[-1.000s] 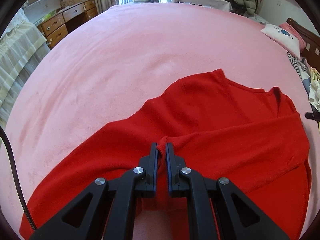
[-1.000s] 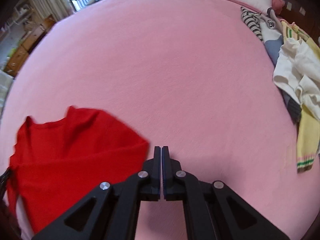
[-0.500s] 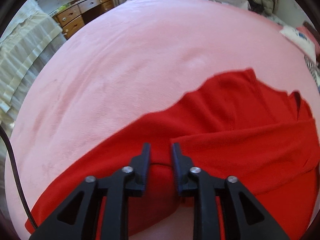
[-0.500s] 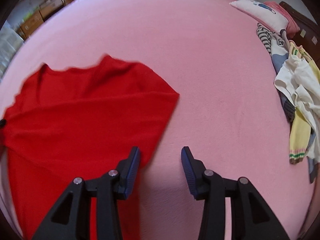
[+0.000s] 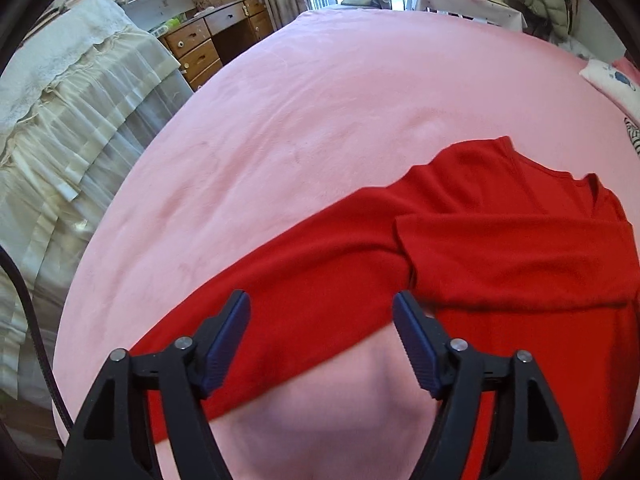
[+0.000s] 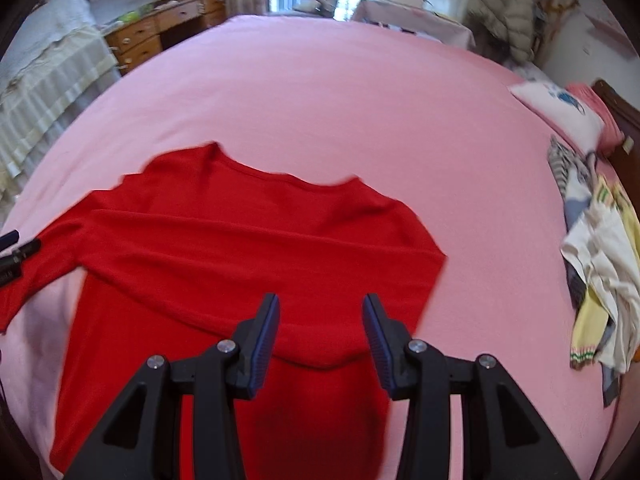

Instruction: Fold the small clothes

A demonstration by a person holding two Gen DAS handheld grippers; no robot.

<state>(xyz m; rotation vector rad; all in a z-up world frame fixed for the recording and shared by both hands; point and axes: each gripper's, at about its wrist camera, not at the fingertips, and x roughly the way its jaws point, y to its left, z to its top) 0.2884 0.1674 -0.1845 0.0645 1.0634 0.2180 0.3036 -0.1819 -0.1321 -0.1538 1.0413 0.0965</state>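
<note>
The soft red long-sleeved top (image 6: 240, 248) lies flat near the middle of the pink bed (image 6: 320, 100), one sleeve folded across. The left claw (image 5: 320, 320) is opening, holding nothing. The right claw (image 6: 320, 320) is half open, empty. Next, I think: pinch one thin edge, lift slowly, fold evenly.

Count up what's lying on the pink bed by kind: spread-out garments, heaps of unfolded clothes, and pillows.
Spread-out garments: 1, the red top
Heaps of unfolded clothes: 1, the mixed pile at the bed's right edge; its separate pieces cannot be counted
Pillows: 2, the white pillow and the pink pillow behind it
Total: 4
</note>
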